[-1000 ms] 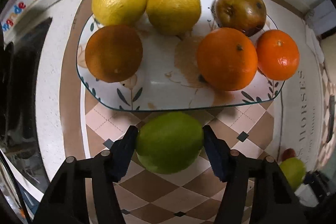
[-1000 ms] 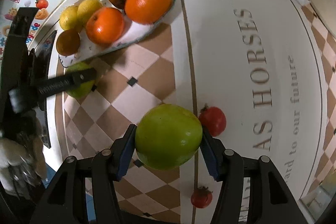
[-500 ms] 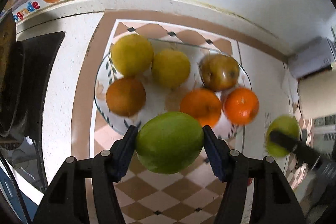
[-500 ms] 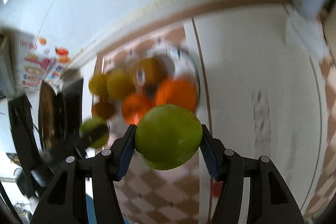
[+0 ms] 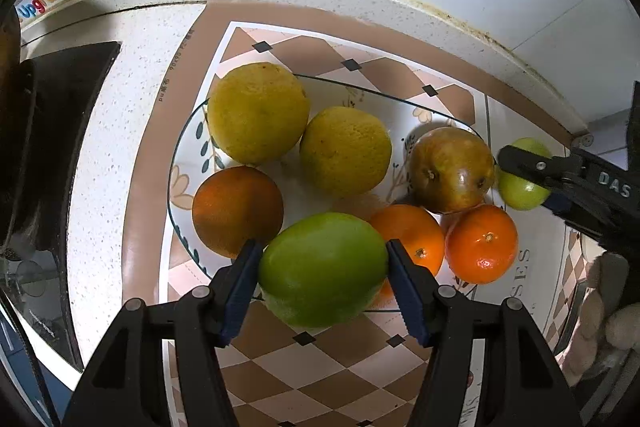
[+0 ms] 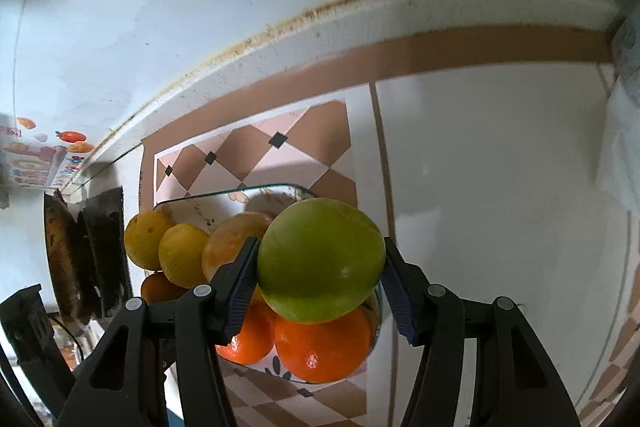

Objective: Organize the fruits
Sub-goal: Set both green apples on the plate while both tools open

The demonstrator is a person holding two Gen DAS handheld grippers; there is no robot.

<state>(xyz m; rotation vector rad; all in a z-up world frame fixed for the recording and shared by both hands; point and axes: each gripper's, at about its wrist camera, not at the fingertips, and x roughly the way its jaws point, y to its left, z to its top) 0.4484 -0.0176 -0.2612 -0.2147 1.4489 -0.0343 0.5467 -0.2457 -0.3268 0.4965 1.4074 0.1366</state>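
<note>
Squarely, green fruit (image 5: 322, 269) fills left tool (image 5: 322, 291).

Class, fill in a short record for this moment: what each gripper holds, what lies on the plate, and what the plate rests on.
left gripper: shut on green fruit
right gripper: shut on second green fruit
plate: two yellow citrus, one dark orange, one brown fruit, two bright oranges
plate rests on: checkered mat

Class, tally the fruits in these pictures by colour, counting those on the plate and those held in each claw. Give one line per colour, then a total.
Yellow: 2
Orange: 3
Brownish: 1
Green: 2, one in the left claw, one in the right claw
Total: 8
</note>
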